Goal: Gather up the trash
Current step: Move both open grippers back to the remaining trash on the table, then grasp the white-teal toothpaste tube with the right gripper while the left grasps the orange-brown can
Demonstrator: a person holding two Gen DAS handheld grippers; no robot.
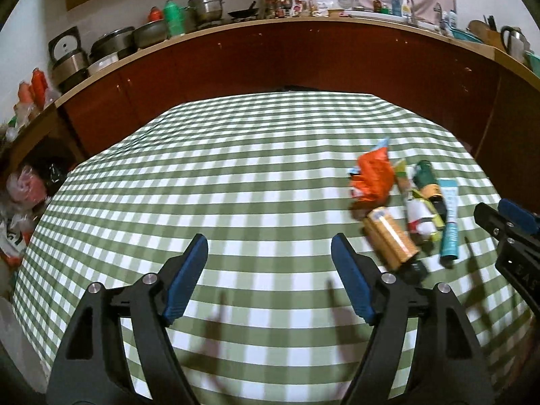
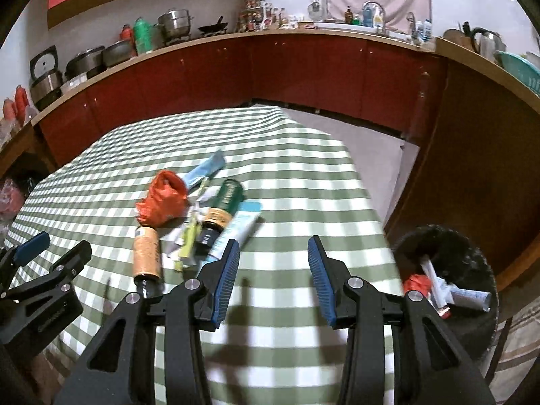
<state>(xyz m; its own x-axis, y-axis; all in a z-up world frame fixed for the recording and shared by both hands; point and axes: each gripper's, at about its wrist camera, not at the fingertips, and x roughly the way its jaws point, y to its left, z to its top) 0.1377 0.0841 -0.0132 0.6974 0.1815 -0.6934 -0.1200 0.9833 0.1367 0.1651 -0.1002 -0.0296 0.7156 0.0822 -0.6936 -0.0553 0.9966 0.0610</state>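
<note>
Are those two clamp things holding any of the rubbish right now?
No. The left gripper and the right gripper both stand open over the checked tablecloth, with nothing between their fingers. The trash lies untouched.

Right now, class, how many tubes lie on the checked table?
1: the pale blue tube at the right edge of the trash pile, beside the green bottle. Others may hide underneath.
</note>
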